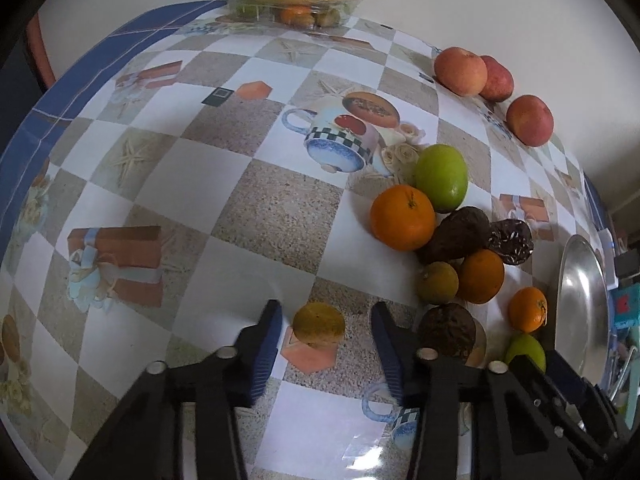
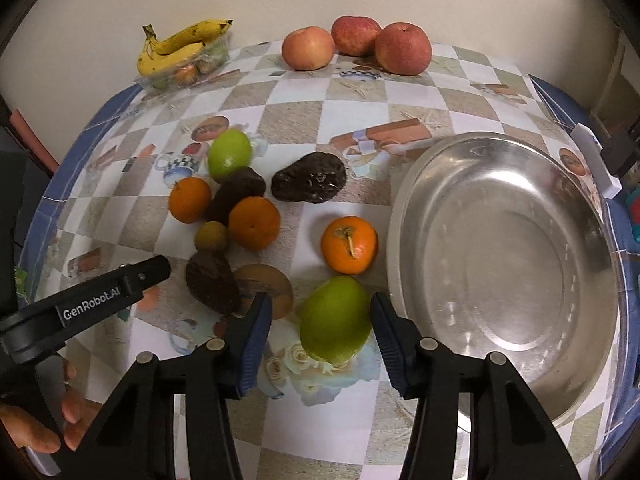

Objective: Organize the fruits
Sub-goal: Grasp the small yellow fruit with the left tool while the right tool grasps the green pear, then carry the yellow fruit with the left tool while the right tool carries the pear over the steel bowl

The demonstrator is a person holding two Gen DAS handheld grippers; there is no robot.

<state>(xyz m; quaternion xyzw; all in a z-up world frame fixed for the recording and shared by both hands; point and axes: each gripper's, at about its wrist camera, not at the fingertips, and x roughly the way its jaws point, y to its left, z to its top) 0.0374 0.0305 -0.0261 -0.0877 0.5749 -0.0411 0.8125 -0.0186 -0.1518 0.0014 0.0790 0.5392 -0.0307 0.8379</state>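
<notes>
Left gripper (image 1: pixel 326 326) pointed steeply down at the table, jaws spread around a small yellow-brown fruit (image 1: pixel 318 323); a clear gap showed on both sides, so nothing was pinched. The fruit's near edge blended into a printed orange patch on the tablecloth (image 1: pixel 256 200), hard to separate.

Right gripper (image 2: pixel 322 318) straddled a green fruit (image 2: pixel 335 319). The right pad looked to be at its skin, the left pad stood off; couldn't tell whether it was really gripping. From the left camera that same green fruit (image 1: pixel 525 352) was half hidden behind the right gripper's black frame.

The steel bowl (image 2: pixel 404 216) sat just right of the green fruit, its right rim cut off by the lens edge. The loose pile lay left of the bowl: oranges (image 2: pixel 253 223), a second green fruit (image 2: pixel 229 153), dark wrinkled fruits (image 2: pixel 309 178); couldn't tell what kind those were. Three apples (image 2: pixel 308 48) stood at the far edge. Bananas (image 2: pixel 176 50) lay on a clear plastic tray (image 2: pixel 216 58) at far left, contents blurred.

A hand (image 2: pixel 44 420) showed at lower left, mostly cropped.
</notes>
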